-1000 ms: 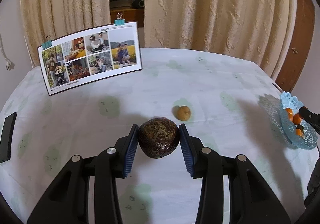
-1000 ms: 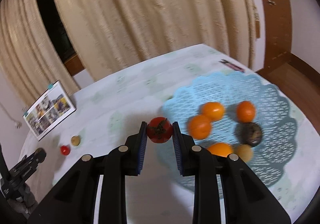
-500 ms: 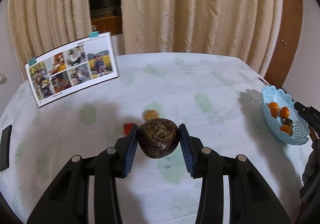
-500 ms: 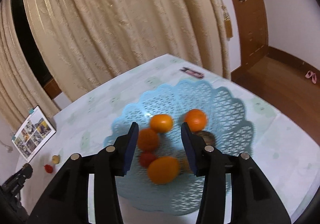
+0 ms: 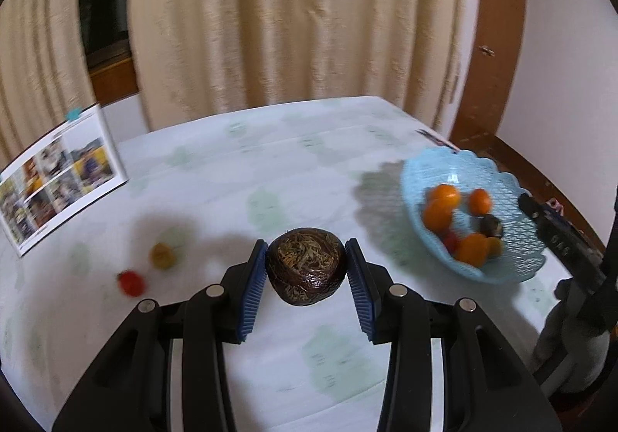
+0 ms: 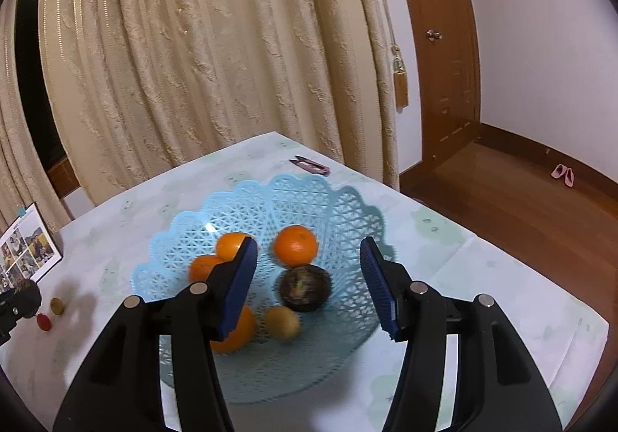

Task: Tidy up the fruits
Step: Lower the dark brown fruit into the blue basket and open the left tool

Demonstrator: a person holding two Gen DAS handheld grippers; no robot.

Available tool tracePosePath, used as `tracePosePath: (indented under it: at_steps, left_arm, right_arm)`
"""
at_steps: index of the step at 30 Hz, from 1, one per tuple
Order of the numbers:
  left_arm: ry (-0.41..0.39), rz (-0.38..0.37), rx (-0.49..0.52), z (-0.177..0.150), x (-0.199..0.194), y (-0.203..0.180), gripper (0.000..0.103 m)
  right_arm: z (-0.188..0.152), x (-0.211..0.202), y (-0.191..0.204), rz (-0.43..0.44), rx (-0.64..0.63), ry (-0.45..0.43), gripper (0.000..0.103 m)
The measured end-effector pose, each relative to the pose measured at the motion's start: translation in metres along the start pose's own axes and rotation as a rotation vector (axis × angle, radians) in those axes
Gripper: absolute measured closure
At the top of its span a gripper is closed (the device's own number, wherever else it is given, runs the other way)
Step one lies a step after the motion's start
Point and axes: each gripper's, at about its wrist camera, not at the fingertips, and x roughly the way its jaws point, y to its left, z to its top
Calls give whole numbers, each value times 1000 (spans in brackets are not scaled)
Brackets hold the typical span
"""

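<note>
Above the table's middle, the left gripper (image 5: 307,271) pinches a dark wrinkled fruit (image 5: 306,271) bound for the blue basket (image 6: 239,200) near the right edge, where the right gripper (image 6: 309,285), jaws just spreading, hangs empty.

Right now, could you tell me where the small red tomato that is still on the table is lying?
In the left wrist view the small red tomato lies on the table at the left, beside the small brown fruit and below the photo board.
</note>
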Motion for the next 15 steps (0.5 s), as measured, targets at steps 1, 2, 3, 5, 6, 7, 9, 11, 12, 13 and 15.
tracePosePath:
  at_steps: [1,2,3,5,6,7,9,11,12,13,15]
  left_arm:
    - [1,-19,14,3,3,-11,62]
    - [1,-28,21,5,5,-16,62]
    - [2,-38,30,7,8,-22,62]
    - [3,-56,52,12,14,-38,62]
    - [4,-61,62,14,17,-44,62]
    - [5,-67,75,16,21,-54,62]
    - [9,-86,92,20,28,-68,62]
    - [13,-99,105,22,35,-79,62]
    - [14,-108,115,24,38,-86,62]
    - [16,-115,121,25,40,-91,61]
    - [19,-127,135,27,47,-103,61]
  right_arm:
    - [-1,1,-2,-7,1,-3,45]
    - [-2,0,-4,-11,2,-6,45]
    - [-2,0,-5,-15,4,-10,45]
    - [-4,1,-8,-23,11,-18,45]
    - [-4,1,-8,-24,12,-21,45]
    - [-5,2,-9,-27,15,-22,45]
    - [-5,2,-10,-25,26,-28,45]
    - [-4,1,-12,-27,41,-34,44]
    - [-4,1,-14,-31,51,-36,43]
    - [-4,0,-16,-39,65,-37,41]
    - [-4,0,-22,-39,94,-38,40]
